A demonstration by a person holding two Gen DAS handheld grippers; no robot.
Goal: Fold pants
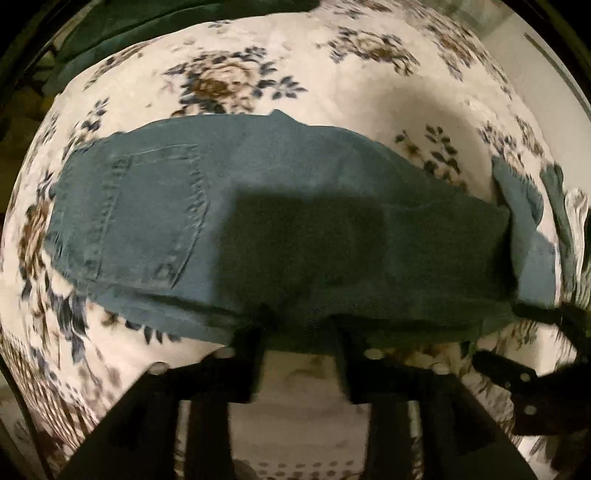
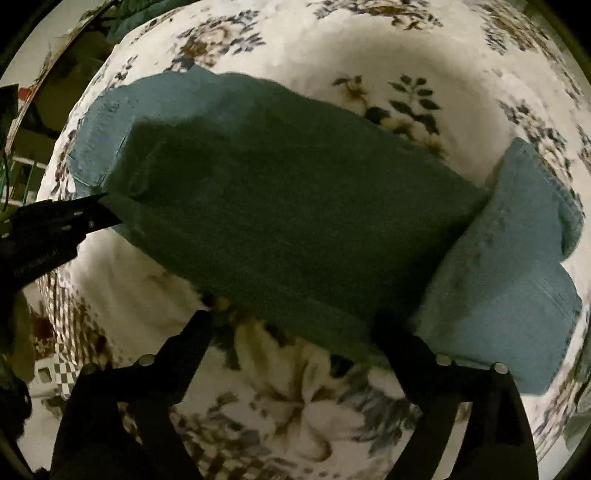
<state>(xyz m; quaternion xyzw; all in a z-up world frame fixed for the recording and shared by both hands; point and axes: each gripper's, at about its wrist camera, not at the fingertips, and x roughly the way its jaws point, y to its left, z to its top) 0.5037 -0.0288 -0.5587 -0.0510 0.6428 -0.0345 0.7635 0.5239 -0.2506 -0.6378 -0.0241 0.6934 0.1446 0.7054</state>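
Blue-green jeans (image 1: 280, 221) lie folded lengthwise across a floral blanket, back pocket (image 1: 147, 214) up at the left, with a doubled-over part (image 1: 524, 229) at the right. My left gripper (image 1: 299, 338) points down at the jeans' near edge, open, its pads off the cloth. In the right wrist view the jeans (image 2: 280, 206) run diagonally, with the lighter folded part (image 2: 517, 295) at the right. My right gripper (image 2: 297, 328) stands wide open over the near edge, which lies between its fingers ungripped. Each gripper also shows in the other's view: the right gripper (image 1: 517, 373), the left gripper (image 2: 62, 225).
The white blanket (image 1: 332, 74) with blue and brown flowers covers the bed around the jeans. A dark green cloth (image 1: 147, 22) lies at the far left edge. Dim clutter (image 2: 22, 147) shows beyond the bed's left side. The picture is blurred.
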